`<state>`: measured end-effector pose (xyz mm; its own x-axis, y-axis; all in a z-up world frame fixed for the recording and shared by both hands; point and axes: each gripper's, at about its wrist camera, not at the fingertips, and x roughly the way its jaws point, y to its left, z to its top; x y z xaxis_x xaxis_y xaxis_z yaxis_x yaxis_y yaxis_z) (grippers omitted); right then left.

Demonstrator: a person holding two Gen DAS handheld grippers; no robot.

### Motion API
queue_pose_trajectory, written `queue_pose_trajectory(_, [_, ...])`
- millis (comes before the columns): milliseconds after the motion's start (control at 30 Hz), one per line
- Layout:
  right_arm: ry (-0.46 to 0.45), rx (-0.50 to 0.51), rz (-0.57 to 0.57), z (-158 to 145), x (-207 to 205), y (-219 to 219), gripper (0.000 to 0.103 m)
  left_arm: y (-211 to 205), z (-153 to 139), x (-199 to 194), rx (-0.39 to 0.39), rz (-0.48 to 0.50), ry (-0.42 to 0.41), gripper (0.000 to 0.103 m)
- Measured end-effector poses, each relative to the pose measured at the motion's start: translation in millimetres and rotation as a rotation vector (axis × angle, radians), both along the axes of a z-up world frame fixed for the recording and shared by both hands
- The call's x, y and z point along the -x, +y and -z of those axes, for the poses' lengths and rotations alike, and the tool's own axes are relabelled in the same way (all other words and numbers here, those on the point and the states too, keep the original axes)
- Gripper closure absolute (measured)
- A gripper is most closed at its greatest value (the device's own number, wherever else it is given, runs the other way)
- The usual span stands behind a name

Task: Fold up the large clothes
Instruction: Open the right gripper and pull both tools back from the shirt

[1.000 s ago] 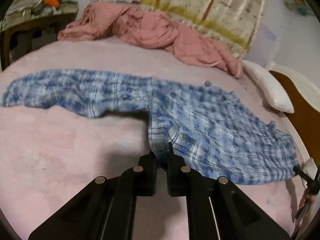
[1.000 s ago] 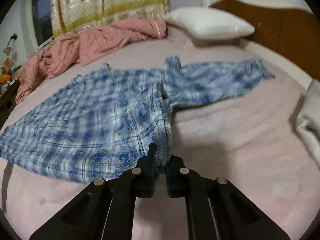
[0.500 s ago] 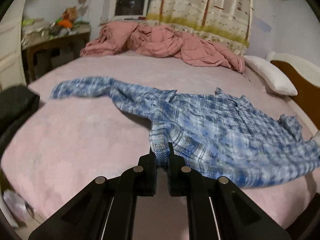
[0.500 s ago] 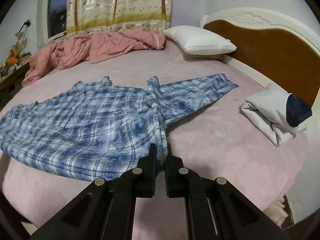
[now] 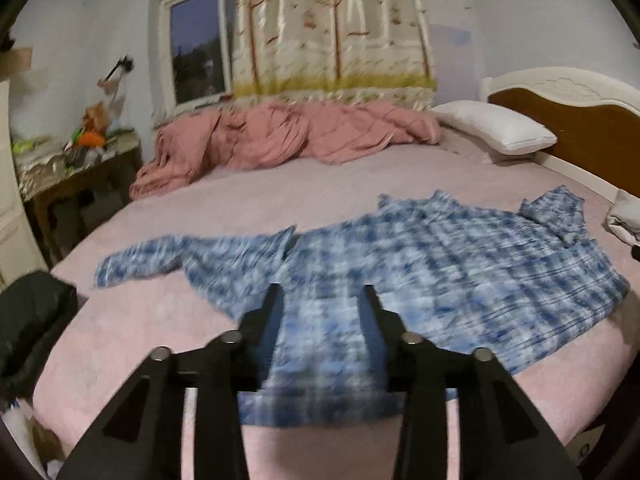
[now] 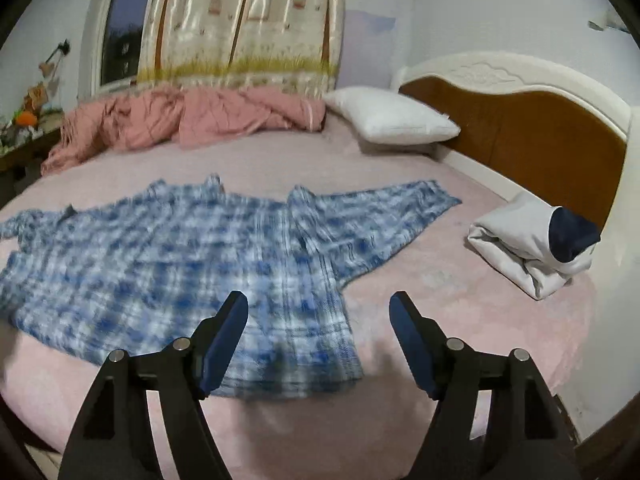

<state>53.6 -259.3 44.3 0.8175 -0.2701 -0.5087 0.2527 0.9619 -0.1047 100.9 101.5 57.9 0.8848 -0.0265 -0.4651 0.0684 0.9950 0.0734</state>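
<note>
A blue and white plaid shirt (image 5: 440, 264) lies spread on the pink bed (image 5: 168, 320), hem toward me, one sleeve stretched left and the other right. My left gripper (image 5: 322, 296) hovers over the hem's left part; its jaws are opening and the cloth lies below them, not pinched. In the right wrist view the same shirt (image 6: 168, 256) covers the left half of the bed (image 6: 440, 292). My right gripper (image 6: 320, 304) is over the hem's right corner, jaws opening wide, nothing between the pads.
A crumpled pink quilt (image 5: 288, 140) and a white pillow (image 6: 388, 120) lie at the bed's far side by the wooden headboard (image 6: 520, 128). A folded white garment with a navy part (image 6: 532, 240) sits at the right. A cluttered side table (image 5: 76, 168) and a black object (image 5: 28, 320) are on the left.
Both grippers held the shirt's hem shut while pulling it toward the near edge; now both have let go and their jaws stand apart. The shirt lies flatter and wider.
</note>
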Motion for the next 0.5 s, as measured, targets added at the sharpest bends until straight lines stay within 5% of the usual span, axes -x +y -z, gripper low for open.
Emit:
queue_pose_trajectory(100, [-0.04, -0.05, -0.041, 3, 2, 10, 0.029, -16, -7, -1, 0.061, 0.025, -0.01, 0.047])
queue_pose_trajectory(233, [-0.06, 0.021, -0.011, 11, 6, 25, 0.035, -42, -13, -3, 0.07, 0.019, -0.026, 0.001])
queue_pose_trajectory(300, [-0.036, 0.05, -0.034, 14, 7, 35, 0.045, -55, -18, -3, 0.071, 0.046, -0.03, 0.0])
queue_pose_trajectory(500, [-0.024, -0.04, -0.089, 24, 9, 39, 0.045, -83, -35, 7, 0.026, 0.091, -0.099, 0.0])
